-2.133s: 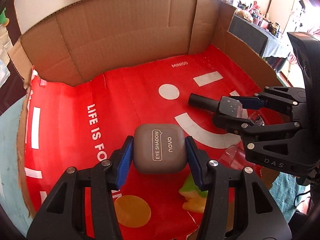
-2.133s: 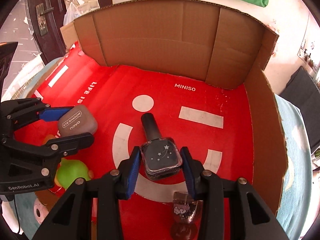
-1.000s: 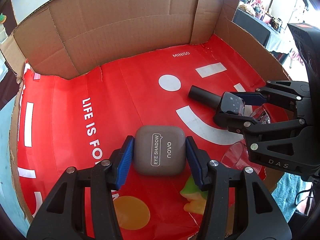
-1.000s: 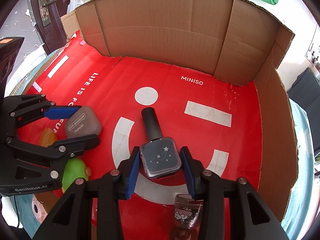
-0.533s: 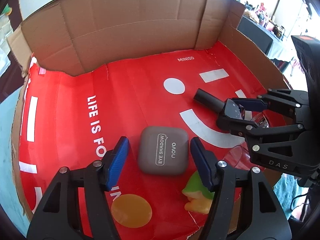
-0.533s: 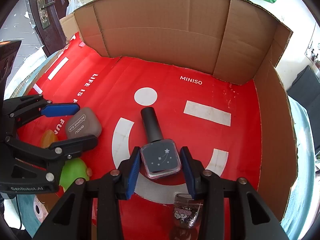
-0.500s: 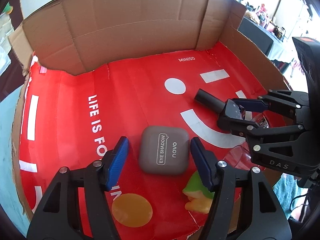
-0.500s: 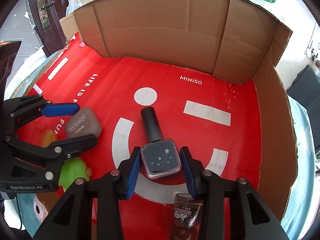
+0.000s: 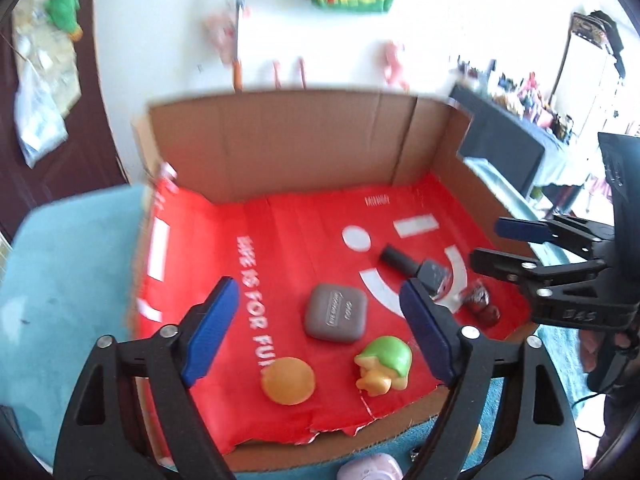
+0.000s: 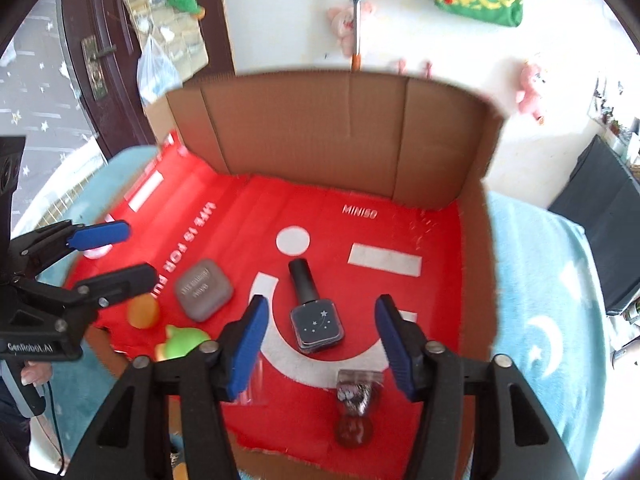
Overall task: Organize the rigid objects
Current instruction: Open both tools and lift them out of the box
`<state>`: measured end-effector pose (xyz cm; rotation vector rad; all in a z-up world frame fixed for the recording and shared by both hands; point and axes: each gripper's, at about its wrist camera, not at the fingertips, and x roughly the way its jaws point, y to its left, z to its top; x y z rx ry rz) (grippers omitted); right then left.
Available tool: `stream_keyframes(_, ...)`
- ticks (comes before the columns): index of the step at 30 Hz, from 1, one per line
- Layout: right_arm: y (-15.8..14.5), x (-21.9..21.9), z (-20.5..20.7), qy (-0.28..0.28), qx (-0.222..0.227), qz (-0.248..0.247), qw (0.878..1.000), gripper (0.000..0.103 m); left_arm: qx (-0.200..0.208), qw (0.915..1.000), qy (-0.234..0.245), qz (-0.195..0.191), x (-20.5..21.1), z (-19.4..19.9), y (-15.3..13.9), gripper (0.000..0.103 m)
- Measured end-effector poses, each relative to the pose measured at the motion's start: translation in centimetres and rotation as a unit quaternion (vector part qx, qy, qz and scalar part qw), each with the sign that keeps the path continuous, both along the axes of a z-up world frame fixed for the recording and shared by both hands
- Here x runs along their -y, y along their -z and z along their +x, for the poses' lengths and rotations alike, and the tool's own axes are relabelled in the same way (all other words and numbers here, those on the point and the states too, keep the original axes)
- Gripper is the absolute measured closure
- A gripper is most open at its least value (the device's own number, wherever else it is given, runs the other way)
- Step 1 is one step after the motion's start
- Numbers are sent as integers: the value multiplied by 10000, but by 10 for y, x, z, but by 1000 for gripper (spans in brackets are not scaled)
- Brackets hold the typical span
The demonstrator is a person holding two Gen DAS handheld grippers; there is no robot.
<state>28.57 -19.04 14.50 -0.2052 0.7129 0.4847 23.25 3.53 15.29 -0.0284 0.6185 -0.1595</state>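
A grey eye-shadow case (image 9: 335, 313) lies flat on the red liner of the cardboard box (image 9: 280, 152); it also shows in the right wrist view (image 10: 203, 289). A dark nail-polish bottle (image 10: 314, 312) with a black cap lies beside it, also seen in the left wrist view (image 9: 420, 268). My left gripper (image 9: 320, 332) is open and empty, pulled back above the case. My right gripper (image 10: 320, 336) is open and empty, pulled back above the bottle.
A green-capped toy figure (image 9: 385, 365), an orange disc (image 9: 287, 380) and a small glittery jar (image 10: 357, 400) lie near the box's torn front edge. A clear plastic bit (image 10: 252, 384) lies by my right gripper's left finger. Teal cloth (image 9: 68, 280) surrounds the box.
Both grippers opened wide and drew back and up from the box. The eye-shadow case and the nail-polish bottle stay on the red liner, let go.
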Motion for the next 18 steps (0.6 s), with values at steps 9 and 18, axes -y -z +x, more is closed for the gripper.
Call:
stream_keyframes(9, -46, 25, -74, 102, 911, 313, 9953, 10, 1136, 9923, -402, 278, 1, -64, -24, 10)
stream_keyframes(18, -56, 43, -157, 265, 1651, 620, 9840, 0, 1709, 9842, -436, 180, 8, -130, -25, 4)
